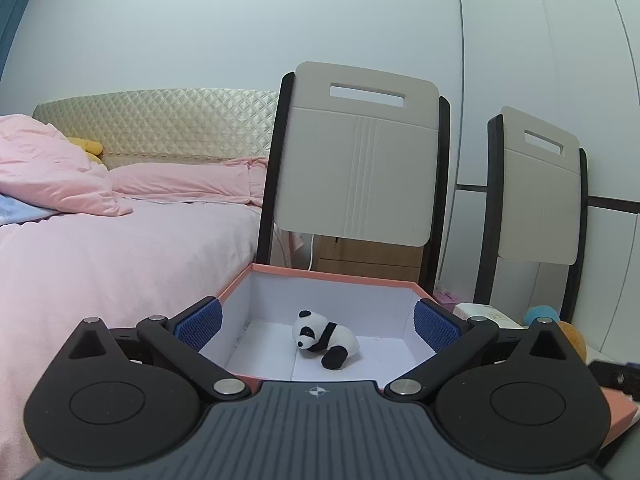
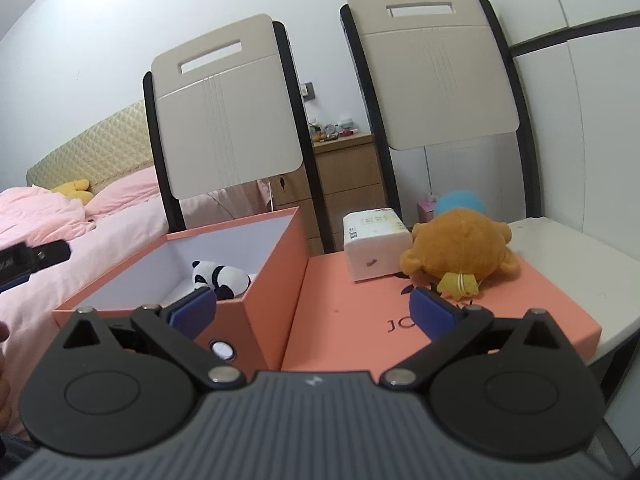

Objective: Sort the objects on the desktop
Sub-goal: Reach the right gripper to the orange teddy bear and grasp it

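Note:
A small panda plush (image 1: 325,338) lies on the white floor of an open salmon-pink box (image 1: 332,276). My left gripper (image 1: 318,326) is open and empty, hovering over the box's near rim with the panda between and beyond its blue pads. In the right wrist view the panda (image 2: 220,276) shows in the box (image 2: 276,264). To the right, on the flat pink lid (image 2: 400,312), sit a white tissue pack (image 2: 376,244) and an orange plush toy (image 2: 460,250). My right gripper (image 2: 312,306) is open and empty above the lid's near part. The left gripper's tip (image 2: 36,258) shows at far left.
Two beige chairs (image 2: 228,108) (image 2: 436,68) stand behind the table. A bed with pink bedding (image 1: 100,248) lies to the left. A blue plush (image 2: 460,200) sits behind the orange one. The white table edge (image 2: 580,280) runs on the right.

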`<action>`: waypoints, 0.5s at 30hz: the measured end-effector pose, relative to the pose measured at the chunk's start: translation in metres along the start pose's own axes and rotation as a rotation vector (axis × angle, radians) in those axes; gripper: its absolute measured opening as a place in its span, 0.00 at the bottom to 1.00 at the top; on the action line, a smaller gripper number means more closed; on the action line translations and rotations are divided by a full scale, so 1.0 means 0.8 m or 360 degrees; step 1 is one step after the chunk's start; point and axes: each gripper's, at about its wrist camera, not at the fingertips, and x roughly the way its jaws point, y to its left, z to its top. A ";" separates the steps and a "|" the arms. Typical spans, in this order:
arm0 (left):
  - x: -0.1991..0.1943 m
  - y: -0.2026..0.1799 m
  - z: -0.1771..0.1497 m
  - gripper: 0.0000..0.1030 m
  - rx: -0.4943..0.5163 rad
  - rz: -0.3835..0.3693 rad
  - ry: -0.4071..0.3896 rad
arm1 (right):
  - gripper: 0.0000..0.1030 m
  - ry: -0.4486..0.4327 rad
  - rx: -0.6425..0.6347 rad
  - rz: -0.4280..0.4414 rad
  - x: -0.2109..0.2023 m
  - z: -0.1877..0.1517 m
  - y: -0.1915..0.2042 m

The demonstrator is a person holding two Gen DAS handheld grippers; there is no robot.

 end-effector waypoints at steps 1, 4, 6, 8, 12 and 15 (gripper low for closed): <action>0.000 0.000 -0.001 1.00 0.0003 0.0000 0.0001 | 1.00 0.0001 -0.0002 0.0002 0.004 0.005 -0.001; 0.002 0.000 -0.003 1.00 0.0006 0.0003 0.0012 | 1.00 0.0026 -0.0027 0.0025 0.021 0.019 -0.002; 0.004 0.001 -0.004 1.00 0.0008 0.0013 0.0028 | 1.00 0.0037 -0.0067 0.0018 0.034 0.028 -0.003; 0.005 0.002 -0.005 1.00 0.0006 0.0022 0.0032 | 1.00 0.0031 -0.0111 0.0030 0.046 0.040 -0.005; 0.001 0.004 -0.005 1.00 -0.0005 0.0050 0.0029 | 1.00 -0.0003 -0.0123 0.0020 0.074 0.070 -0.022; -0.003 0.003 -0.007 1.00 -0.0008 0.0049 0.0018 | 1.00 -0.0039 -0.0132 -0.0034 0.104 0.091 -0.044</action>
